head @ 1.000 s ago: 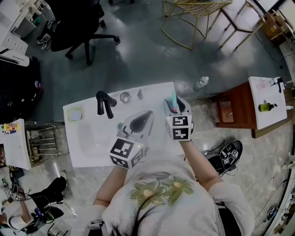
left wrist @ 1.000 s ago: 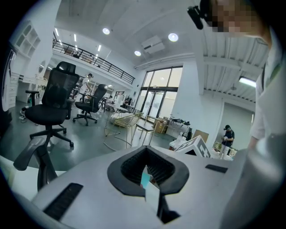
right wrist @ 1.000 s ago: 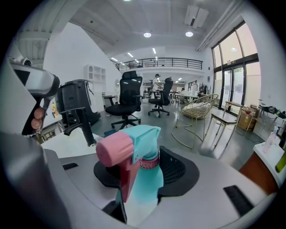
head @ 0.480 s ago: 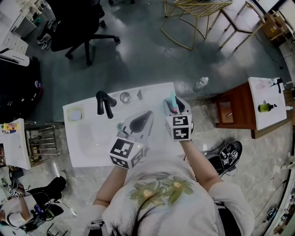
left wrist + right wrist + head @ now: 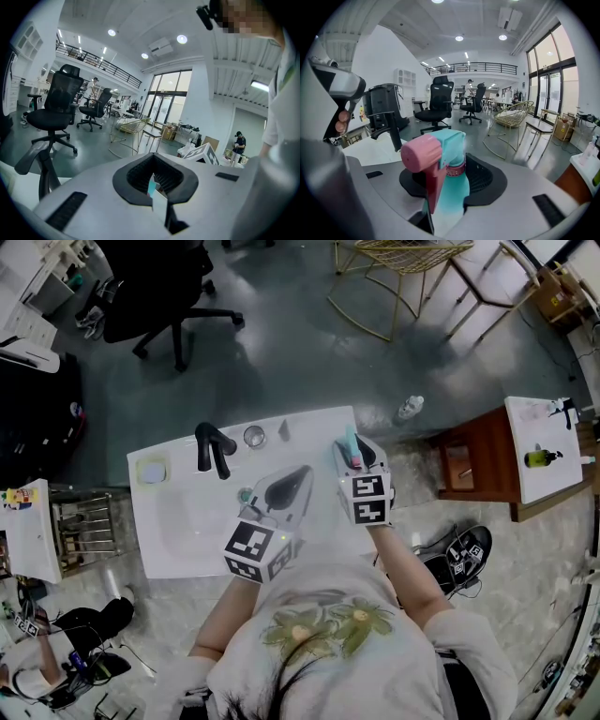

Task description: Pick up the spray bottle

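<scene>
The spray bottle (image 5: 352, 446) has a teal body and a pink trigger head, and it stands upright at the right end of the white sink counter (image 5: 309, 427). My right gripper (image 5: 357, 461) reaches around it from the near side. In the right gripper view the spray bottle (image 5: 446, 187) fills the gap of the right gripper (image 5: 442, 216); its jaws are closing on the bottle from both sides. My left gripper (image 5: 284, 491) hovers over the counter's middle, left of the bottle. In the left gripper view the left gripper (image 5: 161, 212) has its jaws drawn together with nothing in them.
A black faucet (image 5: 214, 448) stands at the back of the basin (image 5: 183, 521), with a round metal fitting (image 5: 254, 437) beside it and a pale dish (image 5: 152, 472) at the left corner. A wooden side table (image 5: 480, 465) stands to the right.
</scene>
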Demonstrator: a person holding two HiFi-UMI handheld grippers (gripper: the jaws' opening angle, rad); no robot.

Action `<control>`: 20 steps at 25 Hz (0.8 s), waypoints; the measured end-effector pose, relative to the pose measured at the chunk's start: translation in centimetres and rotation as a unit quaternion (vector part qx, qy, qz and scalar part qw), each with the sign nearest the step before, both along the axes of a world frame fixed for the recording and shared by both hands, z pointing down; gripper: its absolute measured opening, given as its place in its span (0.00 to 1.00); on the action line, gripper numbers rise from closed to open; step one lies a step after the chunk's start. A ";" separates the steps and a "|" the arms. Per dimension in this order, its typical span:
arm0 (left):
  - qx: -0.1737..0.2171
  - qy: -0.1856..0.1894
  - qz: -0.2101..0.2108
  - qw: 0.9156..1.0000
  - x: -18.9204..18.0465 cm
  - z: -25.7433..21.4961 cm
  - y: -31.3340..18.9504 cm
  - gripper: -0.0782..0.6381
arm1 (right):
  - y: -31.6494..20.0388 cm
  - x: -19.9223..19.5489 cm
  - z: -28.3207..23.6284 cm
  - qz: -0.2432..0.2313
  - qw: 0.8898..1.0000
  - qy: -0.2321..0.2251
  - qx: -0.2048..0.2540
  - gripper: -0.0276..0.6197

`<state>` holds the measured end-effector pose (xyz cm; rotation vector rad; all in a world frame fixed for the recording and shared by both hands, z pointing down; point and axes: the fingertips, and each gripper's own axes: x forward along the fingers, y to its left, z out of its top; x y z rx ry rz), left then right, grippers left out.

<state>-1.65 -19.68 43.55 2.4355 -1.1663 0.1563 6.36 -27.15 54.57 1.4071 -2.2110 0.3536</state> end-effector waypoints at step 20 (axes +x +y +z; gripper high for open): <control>0.007 0.000 -0.005 1.000 0.1 -0.6 0.3 0.12 | 0.4 0.7 -0.8 -0.002 1.000 -0.009 -0.001 0.28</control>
